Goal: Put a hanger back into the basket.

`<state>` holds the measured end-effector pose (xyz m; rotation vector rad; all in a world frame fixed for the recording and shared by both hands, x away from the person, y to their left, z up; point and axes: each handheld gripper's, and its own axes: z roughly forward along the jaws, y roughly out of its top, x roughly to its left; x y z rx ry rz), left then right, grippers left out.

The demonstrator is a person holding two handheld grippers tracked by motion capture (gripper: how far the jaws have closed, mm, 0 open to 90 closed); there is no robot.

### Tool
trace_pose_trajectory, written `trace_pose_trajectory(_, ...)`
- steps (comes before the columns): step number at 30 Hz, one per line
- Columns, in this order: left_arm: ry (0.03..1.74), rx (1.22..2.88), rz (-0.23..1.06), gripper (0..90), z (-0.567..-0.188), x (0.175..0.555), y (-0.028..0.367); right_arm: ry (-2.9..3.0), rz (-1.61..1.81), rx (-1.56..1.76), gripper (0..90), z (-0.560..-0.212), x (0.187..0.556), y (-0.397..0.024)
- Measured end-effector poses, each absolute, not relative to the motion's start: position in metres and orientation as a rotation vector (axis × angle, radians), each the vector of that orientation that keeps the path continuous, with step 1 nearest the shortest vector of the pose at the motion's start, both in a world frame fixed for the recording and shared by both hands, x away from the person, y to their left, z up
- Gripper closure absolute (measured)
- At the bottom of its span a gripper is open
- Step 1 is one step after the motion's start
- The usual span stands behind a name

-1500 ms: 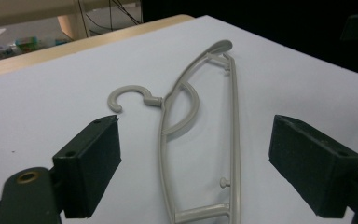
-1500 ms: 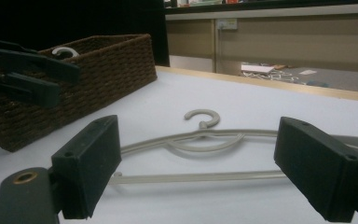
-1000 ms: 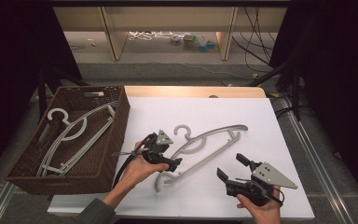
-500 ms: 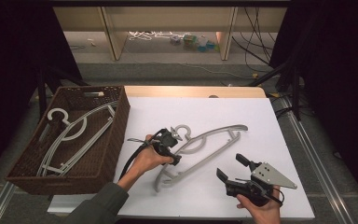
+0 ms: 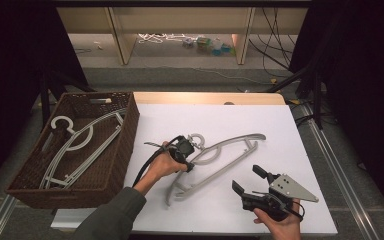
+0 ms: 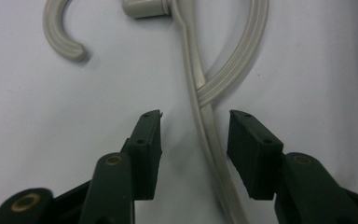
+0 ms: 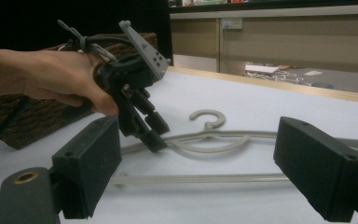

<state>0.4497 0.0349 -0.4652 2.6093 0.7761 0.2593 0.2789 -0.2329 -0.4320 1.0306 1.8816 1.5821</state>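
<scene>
- High view: a brown wicker basket [image 5: 122, 145] stands at the left edge of the white table [image 5: 305, 150]; inside it lie pale grey hangers [image 5: 77, 145], their hooks toward its far left corner.
- A further hanger [image 5: 220, 160] lies flat on the table, just right of the basket and slanted, hook toward the far side. It is pale grey plastic with a ribbed curved shoulder and a straight lower bar.
- Left gripper view: the left gripper [image 6: 195, 133] straddles the hanger's arm below the hook [image 6: 60, 32]; its jaws have just been closing, and gaps remain between pads and arm, so nothing is gripped.
- Right gripper view: the right gripper [image 7: 198, 168] stands spread wide and empty at the table's near edge, well apart from the hanger.
</scene>
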Motion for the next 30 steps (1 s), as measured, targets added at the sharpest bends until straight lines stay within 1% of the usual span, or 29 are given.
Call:
trace_pose_trajectory(1, 0.776, 2.609, 0.259, 57.4, -0.465, 0.450, 0.035, 1.882, 1.582, 1.031, 15.8, -0.432, 0.279, -0.233)
trace_pose_trajectory(2, 0.790, 2.606, 0.234, 57.4, -0.465, 0.452, 0.035, 1.893, 1.573, 1.034, 15.8, -0.431, 0.279, -0.234)
trace_pose_trajectory(3, 0.832, 2.601, 0.189, 60.3, -0.465, 0.454, 0.034, 1.888, 1.571, 1.040, 15.8, -0.432, 0.279, -0.233)
trace_pose_trajectory(5, 0.837, 2.615, 0.167, 61.4, -0.464, 0.456, 0.033, 1.886, 1.568, 1.034, 15.8, -0.432, 0.279, -0.233)
trace_pose_trajectory(9, 0.821, 2.636, 0.164, 68.7, -0.463, 0.455, 0.030, 1.887, 1.567, 1.037, 15.9, -0.432, 0.279, -0.234)
trace_pose_trajectory(12, 0.815, 2.632, 0.138, 74.3, -0.463, 0.458, 0.033, 1.892, 1.566, 1.046, 15.9, -0.432, 0.279, -0.234)
trace_pose_trajectory(17, 0.859, 2.605, 0.073, 77.6, -0.464, 0.464, 0.036, 1.884, 1.566, 1.034, 15.9, -0.432, 0.279, -0.233)
trace_pose_trajectory(18, 0.860, 2.610, 0.084, 77.6, -0.463, 0.465, 0.036, 1.884, 1.566, 1.034, 15.9, -0.432, 0.279, -0.233)
trace_pose_trajectory(19, 0.874, 2.589, 0.125, 80.7, -0.464, 0.464, 0.035, 1.893, 1.571, 1.035, 15.9, -0.433, 0.279, -0.234)
trace_pose_trajectory(20, 0.879, 2.587, 0.135, 81.2, -0.464, 0.465, 0.036, 1.889, 1.576, 1.035, 15.9, -0.433, 0.280, -0.234)
trace_pose_trajectory(23, 0.872, 2.584, 0.127, 81.5, -0.464, 0.466, 0.037, 1.887, 1.577, 1.038, 16.0, -0.433, 0.280, -0.234)
trace_pose_trajectory(26, 0.865, 2.570, 0.147, 81.5, -0.464, 0.466, 0.038, 1.884, 1.589, 1.034, 16.0, -0.433, 0.280, -0.233)
trace_pose_trajectory(30, 0.840, 2.561, 0.218, 81.6, -0.459, 0.465, 0.041, 1.896, 1.578, 1.041, 16.0, -0.433, 0.280, -0.234)
